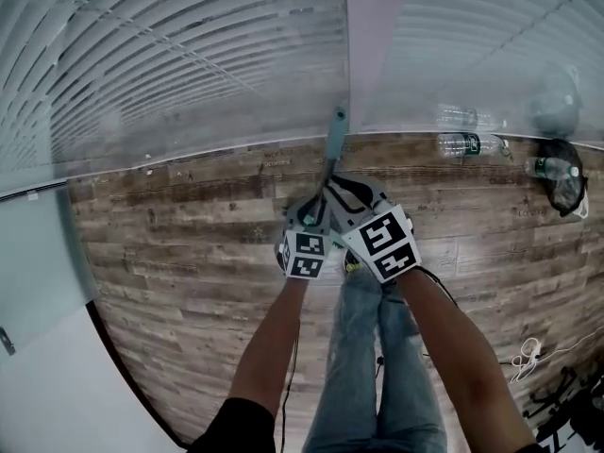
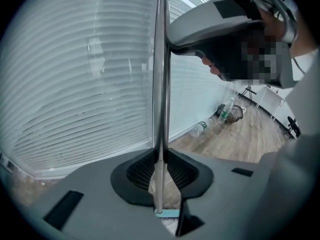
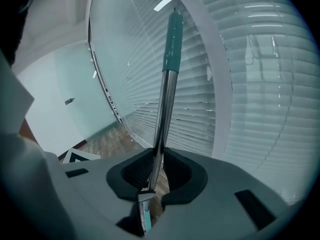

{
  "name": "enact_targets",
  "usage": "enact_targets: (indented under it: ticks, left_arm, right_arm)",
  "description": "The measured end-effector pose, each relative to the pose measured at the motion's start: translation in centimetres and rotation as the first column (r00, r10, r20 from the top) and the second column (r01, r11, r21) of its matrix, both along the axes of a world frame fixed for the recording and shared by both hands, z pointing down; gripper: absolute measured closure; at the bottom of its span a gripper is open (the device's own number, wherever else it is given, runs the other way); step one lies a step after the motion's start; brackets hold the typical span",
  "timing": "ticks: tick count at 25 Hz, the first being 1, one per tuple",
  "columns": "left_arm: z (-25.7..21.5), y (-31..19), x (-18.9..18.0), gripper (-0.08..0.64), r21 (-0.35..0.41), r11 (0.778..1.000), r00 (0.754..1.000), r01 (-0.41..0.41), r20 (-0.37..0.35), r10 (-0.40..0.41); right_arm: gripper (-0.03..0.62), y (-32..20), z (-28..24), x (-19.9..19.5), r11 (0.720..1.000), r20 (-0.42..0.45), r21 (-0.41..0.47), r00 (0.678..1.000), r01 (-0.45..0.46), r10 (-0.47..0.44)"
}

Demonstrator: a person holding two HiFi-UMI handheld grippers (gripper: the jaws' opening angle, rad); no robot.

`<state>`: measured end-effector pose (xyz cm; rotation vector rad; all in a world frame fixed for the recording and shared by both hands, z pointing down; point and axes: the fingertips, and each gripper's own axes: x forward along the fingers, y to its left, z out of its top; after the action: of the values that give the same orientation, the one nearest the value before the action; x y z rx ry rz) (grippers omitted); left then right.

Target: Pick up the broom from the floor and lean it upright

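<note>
The broom stands nearly upright in front of the window blinds. Its metal pole (image 2: 160, 84) rises to a teal grip (image 3: 173, 39), which also shows in the head view as the teal grip (image 1: 335, 130). The teal broom head (image 2: 167, 213) is low down, below the jaws, and appears in the right gripper view as the broom head (image 3: 145, 216). My left gripper (image 1: 311, 217) is shut on the pole, lower down. My right gripper (image 1: 344, 194) is shut on the same pole just beside and above it. In each gripper view the pole runs straight through the closed jaws.
The window blinds (image 1: 189, 55) and a white pillar (image 1: 373, 45) stand right behind the broom. Plastic bottles (image 1: 467, 144) and a dark bag (image 1: 564, 182) lie along the wall at right. Cables (image 1: 528, 357) lie on the wood floor. A frosted glass panel (image 1: 38, 253) is at left.
</note>
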<state>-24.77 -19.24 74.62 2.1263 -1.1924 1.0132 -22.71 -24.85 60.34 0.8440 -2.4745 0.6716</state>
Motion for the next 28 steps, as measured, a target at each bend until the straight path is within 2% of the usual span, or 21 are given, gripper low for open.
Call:
enact_targets:
  ticks: [4, 9, 28]
  left_arm:
    - [1.1, -0.9, 0.6, 0.472, -0.017, 1.000, 1.000, 0.003, -0.019, -0.004]
    - [2.3, -2.3, 1.3, 0.472, -0.020, 0.999, 0.999, -0.031, -0.011, 0.031]
    - [1.5, -2.5, 2.0, 0.468, -0.001, 0.998, 0.998, -0.055, -0.018, 0.055]
  right_arm:
    - [0.522, -1.4, 1.5, 0.4, 1.000, -0.029, 0.000, 1.000, -0.005, 0.005]
    - [0.522, -2.7, 2.4, 1.1, 1.000, -0.040, -0.014, 0.999, -0.010, 0.010]
    - [0.520, -1.6, 2.2, 2.6, 0.998, -0.017, -0.068, 1.000, -0.009, 0.008]
